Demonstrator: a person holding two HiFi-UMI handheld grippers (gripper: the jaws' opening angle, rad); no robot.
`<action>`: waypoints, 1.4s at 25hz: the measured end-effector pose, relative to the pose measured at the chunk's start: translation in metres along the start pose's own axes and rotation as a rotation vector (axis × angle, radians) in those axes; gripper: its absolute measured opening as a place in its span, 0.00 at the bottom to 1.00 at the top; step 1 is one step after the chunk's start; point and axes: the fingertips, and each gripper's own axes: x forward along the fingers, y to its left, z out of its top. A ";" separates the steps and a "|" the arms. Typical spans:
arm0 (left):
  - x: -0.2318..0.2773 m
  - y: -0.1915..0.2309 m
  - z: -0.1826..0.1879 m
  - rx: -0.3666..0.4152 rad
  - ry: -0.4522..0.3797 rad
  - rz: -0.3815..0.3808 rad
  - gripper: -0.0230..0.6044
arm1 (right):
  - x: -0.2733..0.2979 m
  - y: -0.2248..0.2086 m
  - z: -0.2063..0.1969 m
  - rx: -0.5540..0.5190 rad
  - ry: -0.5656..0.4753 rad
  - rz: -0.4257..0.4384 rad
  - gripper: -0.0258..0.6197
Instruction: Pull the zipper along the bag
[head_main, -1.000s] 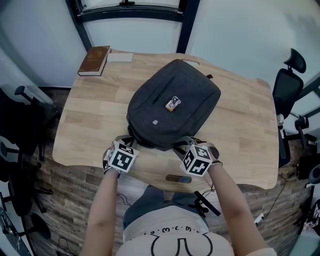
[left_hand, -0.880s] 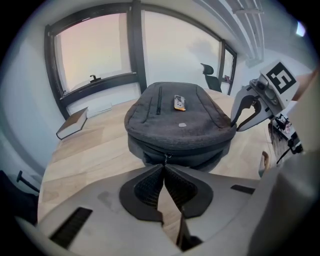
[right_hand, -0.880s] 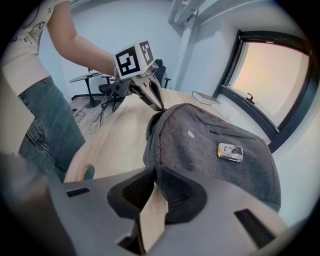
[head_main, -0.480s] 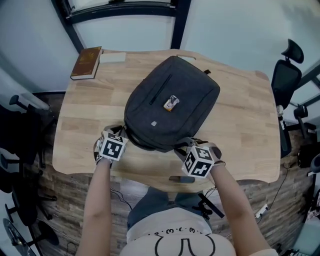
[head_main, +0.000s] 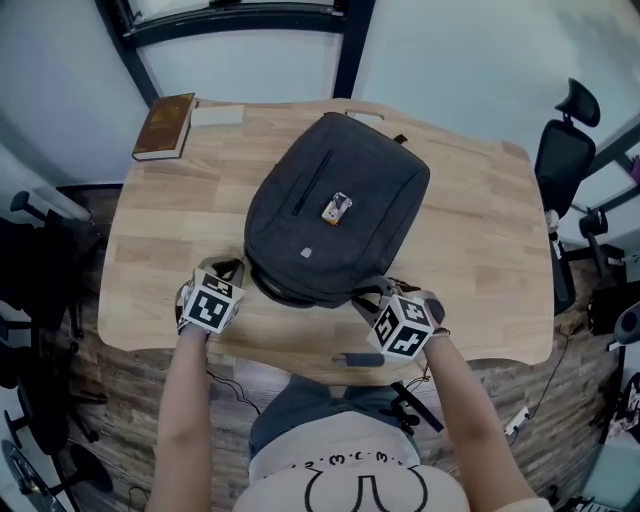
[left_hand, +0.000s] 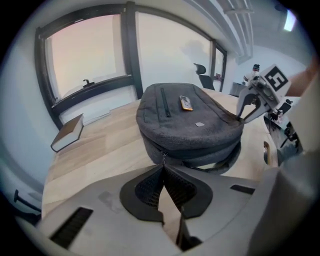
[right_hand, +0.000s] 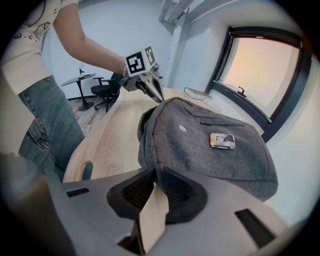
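— Wooden counter (head_main: 470, 240) under a dark-framed window (left_hand: 85, 55), with a grey backpack (head_main: 335, 220) lying flat on it. How are the hands set?

— Both forearms reach in from the near edge, each gripper tilted steeply down at the bag's near end. The left gripper (head_main: 232, 268) sits at the near-left corner and the right gripper (head_main: 368, 290) at the near-right one.

— What do the left fingers (left_hand: 147, 187) have?

— They are pressed together, tips pinching the small metal zipper pull (left_hand: 163, 156). The pull hangs from the zip line on the bag's side wall, right at the fingertips. The rest of the backpack rises just beyond them.

— And the right fingers (right_hand: 132, 192)?

— Partly apart, and they have just been opening a little. A fold of the backpack's grey edge is lodged between the pads, which touch it on both sides. The bag's top panel, with its small picture badge (right_hand: 222, 140), spreads out beyond and to the right of those fingers.

— Anything else out past the fingers?

— A brown book (head_main: 165, 125) at the counter's far-left corner, well apart from both pairs of fingers, and a black office chair (head_main: 560, 150) off the right edge.
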 end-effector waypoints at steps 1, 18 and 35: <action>-0.003 -0.010 -0.002 0.020 0.004 -0.023 0.07 | -0.003 -0.002 -0.007 0.003 0.011 -0.012 0.21; 0.008 -0.176 0.023 -0.021 -0.081 -0.333 0.06 | -0.072 -0.058 -0.085 0.223 0.131 -0.301 0.30; 0.018 -0.215 0.042 0.030 -0.080 -0.334 0.06 | -0.004 0.012 0.021 0.038 -0.028 -0.035 0.24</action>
